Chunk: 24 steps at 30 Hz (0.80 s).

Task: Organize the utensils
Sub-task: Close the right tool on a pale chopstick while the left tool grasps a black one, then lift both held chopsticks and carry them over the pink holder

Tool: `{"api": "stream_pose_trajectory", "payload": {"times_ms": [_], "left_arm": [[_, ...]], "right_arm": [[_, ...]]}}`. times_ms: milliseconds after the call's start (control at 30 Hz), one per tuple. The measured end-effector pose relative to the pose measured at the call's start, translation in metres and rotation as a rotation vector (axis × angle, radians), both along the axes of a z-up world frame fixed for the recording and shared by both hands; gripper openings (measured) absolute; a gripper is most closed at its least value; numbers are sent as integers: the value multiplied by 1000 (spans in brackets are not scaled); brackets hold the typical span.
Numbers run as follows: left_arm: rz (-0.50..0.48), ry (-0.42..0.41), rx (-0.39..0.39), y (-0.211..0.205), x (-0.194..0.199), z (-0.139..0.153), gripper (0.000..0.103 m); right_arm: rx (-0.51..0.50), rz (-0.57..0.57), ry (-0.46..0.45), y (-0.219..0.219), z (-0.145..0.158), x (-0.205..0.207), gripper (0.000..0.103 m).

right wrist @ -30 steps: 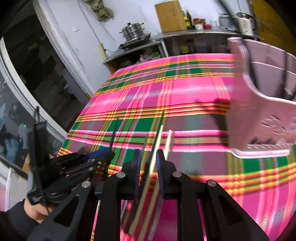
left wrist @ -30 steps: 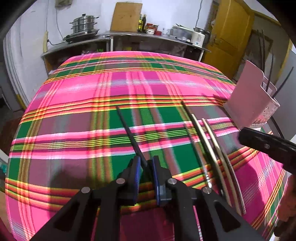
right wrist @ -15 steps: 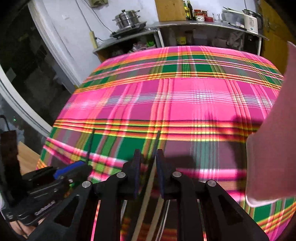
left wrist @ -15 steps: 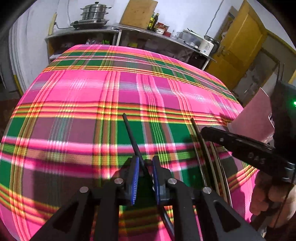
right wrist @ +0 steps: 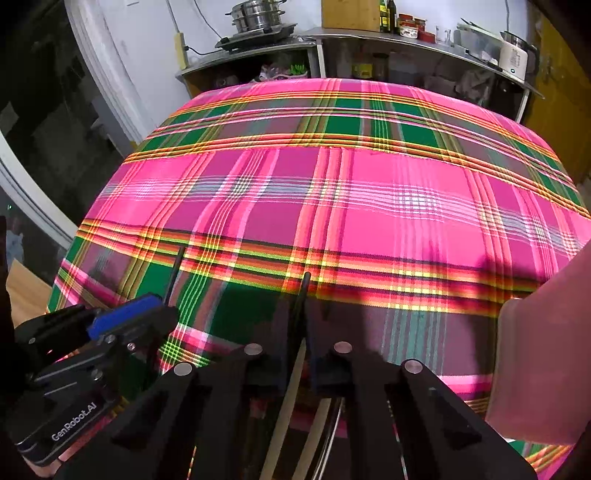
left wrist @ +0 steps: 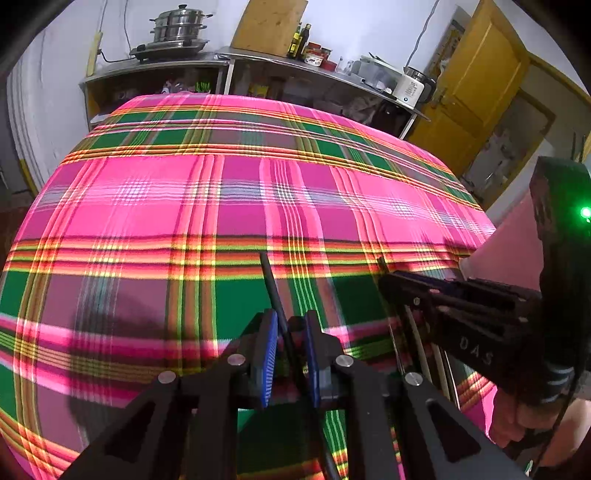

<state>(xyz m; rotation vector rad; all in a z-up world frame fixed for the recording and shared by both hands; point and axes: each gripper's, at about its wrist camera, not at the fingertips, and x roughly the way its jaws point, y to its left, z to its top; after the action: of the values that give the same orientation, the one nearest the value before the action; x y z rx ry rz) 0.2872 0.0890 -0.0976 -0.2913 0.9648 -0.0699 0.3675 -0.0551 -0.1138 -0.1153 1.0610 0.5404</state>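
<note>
My left gripper [left wrist: 290,347] is shut on a black chopstick [left wrist: 273,291] that points forward over the plaid tablecloth [left wrist: 236,206]. My right gripper [right wrist: 297,347] is shut on a bundle of chopsticks [right wrist: 301,306], one dark and others pale, which run back under it. In the left wrist view the right gripper [left wrist: 391,284] sits just to the right, with pale chopsticks [left wrist: 421,350] beneath it. In the right wrist view the left gripper [right wrist: 147,310] is at the lower left with its black chopstick [right wrist: 173,273]. A pink utensil holder [right wrist: 546,343] stands at the right edge.
The pink holder [left wrist: 506,251] shows partly behind the right gripper in the left wrist view. A metal counter [left wrist: 258,62] with a steamer pot [left wrist: 177,26], bottles and a kettle stands beyond the table. A yellow door [left wrist: 480,85] is at the far right.
Both grippers have lifted and tilted, each with its chopsticks. The right gripper has moved left, close beside the left one. The pink holder has slid toward the right edge of both views.
</note>
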Motion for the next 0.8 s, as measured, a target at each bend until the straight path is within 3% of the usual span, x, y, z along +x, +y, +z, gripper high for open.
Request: {"api": "stream_pose_trajectory", "payload": {"times_ms": [300,800], "left_arm": [[-8,-14,-20,1,-2,12,6],[-57,-210,-10,-6,-57,116,4]], "right_arm": [[63,16,-23,-5,22,-11,6],[188,-22,-195,-49,122,-60,5]]}}
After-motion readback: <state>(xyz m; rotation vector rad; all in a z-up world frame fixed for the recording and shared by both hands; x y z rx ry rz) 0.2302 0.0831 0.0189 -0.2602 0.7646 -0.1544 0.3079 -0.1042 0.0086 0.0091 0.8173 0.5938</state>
